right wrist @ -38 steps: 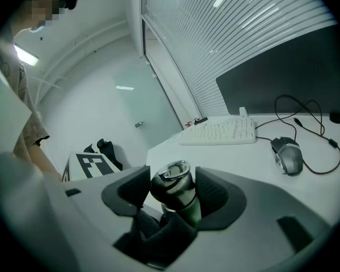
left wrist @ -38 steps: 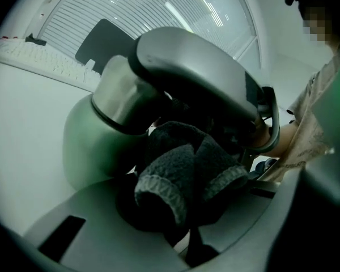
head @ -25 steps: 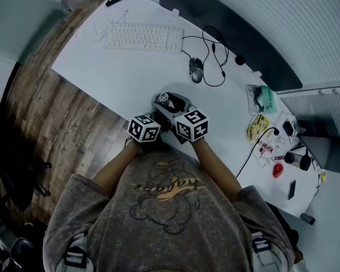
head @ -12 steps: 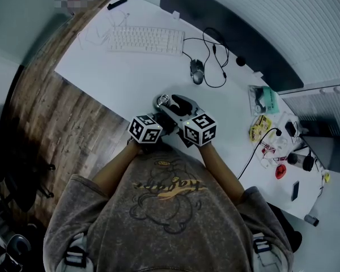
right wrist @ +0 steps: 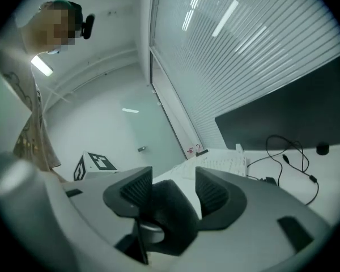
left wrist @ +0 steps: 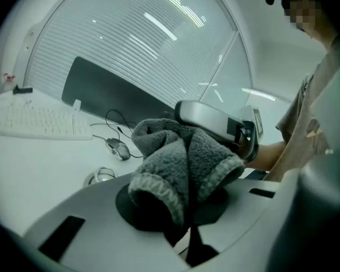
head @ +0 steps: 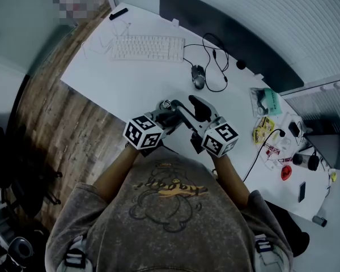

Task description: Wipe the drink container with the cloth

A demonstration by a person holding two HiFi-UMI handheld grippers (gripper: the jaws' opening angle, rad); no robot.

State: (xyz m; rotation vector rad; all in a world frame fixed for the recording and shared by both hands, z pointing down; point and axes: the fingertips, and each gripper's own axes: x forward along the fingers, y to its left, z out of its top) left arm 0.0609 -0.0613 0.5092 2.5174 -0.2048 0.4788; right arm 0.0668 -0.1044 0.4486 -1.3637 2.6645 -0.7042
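Grey terry cloth [left wrist: 181, 152] is bunched in L gripper [left wrist: 178, 205]. Jaws are clamped on its lower fold, w/ most of the wad standing proud above the pads. Both tools are up off the white desk [head: 130, 78], near its front edge, close to the person's chest. A small metal ring-shaped item [left wrist: 102, 175] lies on the desk beyond the L jaw; can't tell what it is.

R gripper [right wrist: 174, 187] is just beside, to the right. Its jaws have just been closing and are now clamped on a dark matte body w/ a pale rim at its near end, which I take for the drink container [right wrist: 170, 217]. One pad is flat on it. The other meets it lower down, w/ a sliver of gap higher up, so the grip looks partial.

Step in hand, as I judge it: bring cloth to container and start wiping.
- Hold R firm and let L do the travel.
- Press w/ the fat part of the wad, not the jaw tips.
- Stroke along the body, then roll the R wrist to present a fresh side.
- Keep pressure light; a sideways shove could twist the container out of that grip.

Mouse [head: 199, 77] sits well clear, further back.
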